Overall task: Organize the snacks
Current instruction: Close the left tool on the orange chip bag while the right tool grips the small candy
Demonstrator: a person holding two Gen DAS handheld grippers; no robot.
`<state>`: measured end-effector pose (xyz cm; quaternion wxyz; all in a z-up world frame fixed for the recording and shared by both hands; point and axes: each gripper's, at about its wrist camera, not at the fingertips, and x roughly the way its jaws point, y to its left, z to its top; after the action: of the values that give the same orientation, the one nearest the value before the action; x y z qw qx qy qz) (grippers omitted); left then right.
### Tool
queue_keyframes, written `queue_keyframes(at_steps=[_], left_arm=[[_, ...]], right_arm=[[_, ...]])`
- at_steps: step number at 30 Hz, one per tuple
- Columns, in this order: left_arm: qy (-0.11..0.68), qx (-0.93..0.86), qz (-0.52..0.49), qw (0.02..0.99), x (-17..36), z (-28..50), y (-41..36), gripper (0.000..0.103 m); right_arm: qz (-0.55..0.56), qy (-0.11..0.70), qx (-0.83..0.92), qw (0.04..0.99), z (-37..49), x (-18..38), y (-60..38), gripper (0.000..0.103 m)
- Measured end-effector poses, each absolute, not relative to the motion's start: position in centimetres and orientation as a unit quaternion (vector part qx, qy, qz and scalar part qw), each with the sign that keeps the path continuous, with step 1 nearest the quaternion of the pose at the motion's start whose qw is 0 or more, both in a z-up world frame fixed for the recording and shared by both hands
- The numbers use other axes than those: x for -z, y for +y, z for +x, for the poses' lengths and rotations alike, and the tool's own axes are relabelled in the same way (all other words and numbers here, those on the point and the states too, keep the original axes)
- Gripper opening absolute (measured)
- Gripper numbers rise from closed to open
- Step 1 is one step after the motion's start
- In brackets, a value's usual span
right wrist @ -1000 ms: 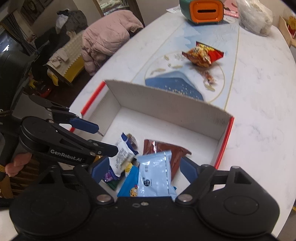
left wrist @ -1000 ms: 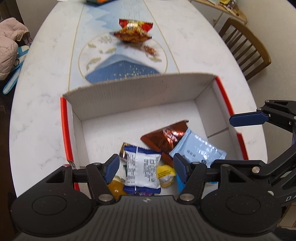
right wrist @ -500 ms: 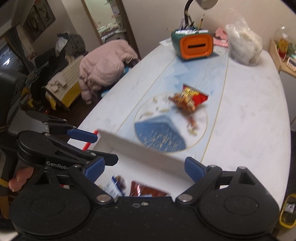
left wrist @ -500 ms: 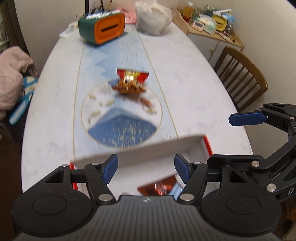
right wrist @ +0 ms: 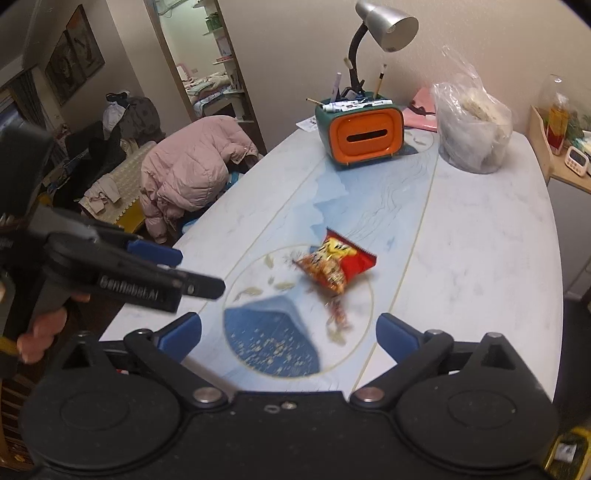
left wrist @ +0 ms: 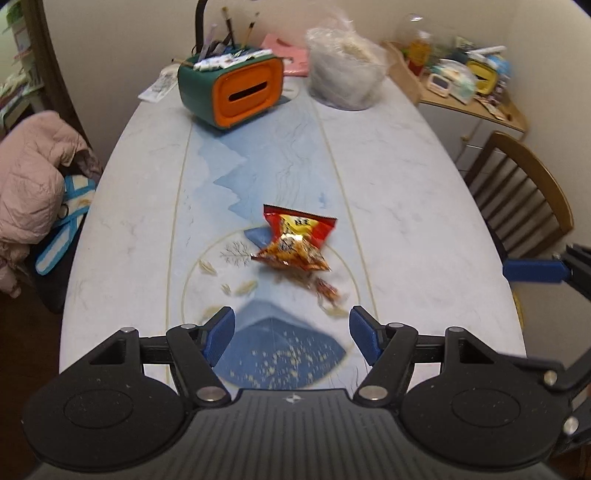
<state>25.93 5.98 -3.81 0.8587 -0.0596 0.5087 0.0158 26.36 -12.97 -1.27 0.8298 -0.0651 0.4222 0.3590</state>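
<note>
A red and orange snack bag [left wrist: 297, 242] lies on the table's blue runner, ahead of both grippers; it also shows in the right wrist view [right wrist: 334, 264]. A small wrapped candy [left wrist: 327, 288] lies just in front of it, seen too in the right wrist view [right wrist: 338, 312]. My left gripper [left wrist: 291, 334] is open and empty, held above the table short of the bag. My right gripper [right wrist: 290, 332] is open and empty, to the right of the left one. The snack box is out of view.
A green and orange pen holder [left wrist: 232, 92] and a clear plastic bag [left wrist: 345, 75] stand at the table's far end, with a desk lamp [right wrist: 384, 29] behind. A wooden chair [left wrist: 524, 192] stands at the right, a pink jacket [right wrist: 192, 170] at the left.
Both grippers have lifted and tilted up from over the open snack box. The box with its snacks has dropped out of view and the far table has come into sight.
</note>
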Motion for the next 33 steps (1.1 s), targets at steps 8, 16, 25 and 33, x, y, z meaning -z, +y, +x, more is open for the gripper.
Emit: queue_keyframes(at_steps=[8,16,25,33], left_arm=[[0.542,-0.025,-0.051,0.839,6.2,32.5,5.9,0.068],[0.579,-0.02,-0.04,0.814,10.5,37.8,4.9,0.068],[0.607,-0.025,-0.116,0.786,14.6,42.1,6.9,0.068],[0.627,-0.029,-0.109,0.771,17.5,43.8,6.4,0.068]], right_arm=[[-0.101,0.452,-0.355,0.812,32.1,4.9,-12.3,0.102],[-0.13,0.481,-0.35,0.793,36.1,9.6,-10.4,0.101],[-0.151,0.516,-0.35,0.767,38.8,14.5,-8.7,0.092],[-0.169,0.536,-0.361,0.745,39.3,18.0,-7.0,0.077]])
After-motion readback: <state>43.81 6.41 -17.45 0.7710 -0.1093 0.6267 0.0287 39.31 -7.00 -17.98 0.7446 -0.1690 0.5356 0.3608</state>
